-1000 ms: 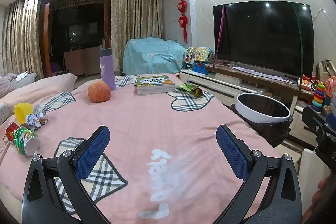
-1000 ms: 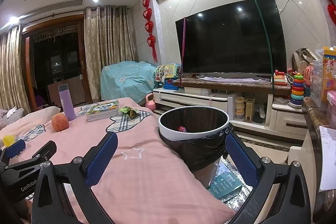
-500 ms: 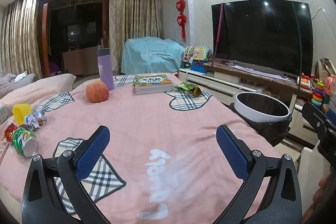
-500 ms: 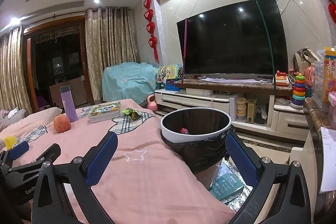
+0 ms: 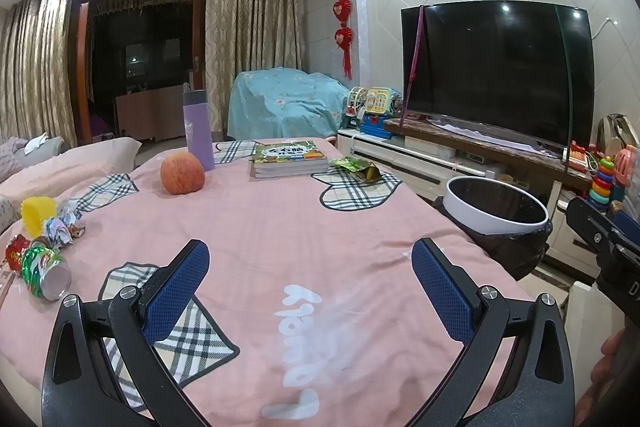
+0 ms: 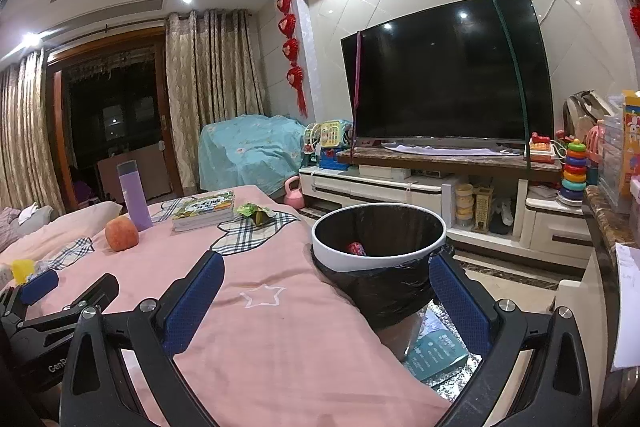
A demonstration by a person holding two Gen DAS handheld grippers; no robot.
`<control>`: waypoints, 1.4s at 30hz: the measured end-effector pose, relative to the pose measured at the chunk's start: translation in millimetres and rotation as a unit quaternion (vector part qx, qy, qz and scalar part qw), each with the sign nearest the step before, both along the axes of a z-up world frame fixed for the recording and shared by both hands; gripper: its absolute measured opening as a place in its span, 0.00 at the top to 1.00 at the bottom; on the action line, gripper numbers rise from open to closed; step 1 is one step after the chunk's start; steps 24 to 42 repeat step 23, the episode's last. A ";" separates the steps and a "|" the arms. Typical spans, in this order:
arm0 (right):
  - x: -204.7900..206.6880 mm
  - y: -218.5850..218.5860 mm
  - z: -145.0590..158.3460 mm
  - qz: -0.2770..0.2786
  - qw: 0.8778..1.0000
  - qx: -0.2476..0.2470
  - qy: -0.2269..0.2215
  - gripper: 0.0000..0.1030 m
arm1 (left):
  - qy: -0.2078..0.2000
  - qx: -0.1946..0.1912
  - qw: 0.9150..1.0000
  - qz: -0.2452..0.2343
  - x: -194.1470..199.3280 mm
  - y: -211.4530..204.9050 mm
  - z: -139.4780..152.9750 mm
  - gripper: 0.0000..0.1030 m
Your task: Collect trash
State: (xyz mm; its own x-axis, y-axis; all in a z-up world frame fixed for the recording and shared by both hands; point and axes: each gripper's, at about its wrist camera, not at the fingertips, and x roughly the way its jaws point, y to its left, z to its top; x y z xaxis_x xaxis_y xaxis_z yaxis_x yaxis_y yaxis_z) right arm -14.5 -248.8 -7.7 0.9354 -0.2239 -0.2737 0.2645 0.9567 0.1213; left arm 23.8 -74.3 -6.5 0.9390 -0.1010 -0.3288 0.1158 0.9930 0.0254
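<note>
A white-rimmed trash bin (image 6: 378,254) with a black bag stands at the pink-covered table's right edge; it also shows in the left wrist view (image 5: 496,217). A red scrap (image 6: 355,249) lies inside it. A crushed green can (image 5: 45,271), crumpled wrappers (image 5: 64,225) and a yellow piece (image 5: 38,213) lie at the table's left. A green snack wrapper (image 5: 358,167) lies near the books; it also shows in the right wrist view (image 6: 256,213). My left gripper (image 5: 310,273) is open and empty above the table. My right gripper (image 6: 326,289) is open and empty before the bin.
An apple (image 5: 183,173), a purple bottle (image 5: 198,131) and stacked books (image 5: 290,159) sit at the table's far side. A TV (image 6: 444,75) on a low cabinet (image 6: 400,187) stands behind the bin. A teal packet (image 6: 436,349) lies on the floor under the bin.
Both grippers have drifted slightly; the bin appears a little closer and lower in the right wrist view. Nothing was taken hold of or let go.
</note>
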 end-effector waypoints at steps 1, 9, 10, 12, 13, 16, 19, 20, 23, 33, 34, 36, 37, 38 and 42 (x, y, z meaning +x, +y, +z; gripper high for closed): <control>1.4 -0.2 0.4 0.001 1.000 0.000 0.002 0.00 | 0.000 0.000 1.000 0.001 0.0 0.3 -0.1 0.00; 10.6 -0.5 -0.5 0.008 1.000 0.005 0.014 0.00 | 0.014 -0.008 1.000 0.000 7.7 5.8 -0.5 0.00; 12.5 0.1 -0.3 0.010 1.000 0.005 0.017 0.00 | 0.014 -0.009 1.000 -0.001 9.0 6.1 -0.4 0.00; 15.0 0.0 -0.2 0.011 1.000 0.005 0.019 0.00 | 0.013 -0.012 1.000 -0.003 10.6 6.8 0.6 0.00; 16.5 0.0 0.1 0.012 1.000 0.006 0.021 0.00 | 0.013 -0.011 1.000 -0.004 11.3 6.8 0.6 0.00; 22.2 0.4 0.3 0.015 1.000 0.008 0.025 0.00 | 0.020 -0.009 1.000 -0.009 16.1 5.8 -1.1 0.00; 29.4 1.7 -0.6 0.018 0.999 0.005 0.034 0.00 | 0.033 -0.014 0.999 -0.012 23.8 8.0 -5.0 0.00; 31.1 1.1 -1.0 0.019 0.999 0.005 0.036 0.00 | 0.037 -0.015 0.999 -0.011 26.7 9.0 -6.6 0.00; 38.5 0.8 -1.9 0.021 0.999 0.007 0.043 0.00 | 0.050 -0.020 0.999 -0.010 35.0 10.7 -12.4 0.00; 38.5 0.8 -1.9 0.021 0.999 0.007 0.043 0.00 | 0.050 -0.020 0.999 -0.010 35.0 10.7 -12.4 0.00; 38.5 0.8 -1.9 0.021 0.999 0.007 0.043 0.00 | 0.050 -0.020 0.999 -0.010 35.0 10.7 -12.4 0.00; 38.5 0.8 -1.9 0.021 0.999 0.007 0.043 0.00 | 0.050 -0.020 0.999 -0.010 35.0 10.7 -12.4 0.00; 38.5 0.8 -1.9 0.021 0.999 0.007 0.043 0.00 | 0.050 -0.020 0.999 -0.010 35.0 10.7 -12.4 0.00; 38.5 0.8 -1.9 0.021 0.999 0.007 0.043 0.00 | 0.050 -0.020 0.999 -0.010 35.0 10.7 -12.4 0.00; 38.5 0.8 -1.9 0.021 0.999 0.007 0.043 0.00 | 0.050 -0.020 0.999 -0.010 35.0 10.7 -12.4 0.00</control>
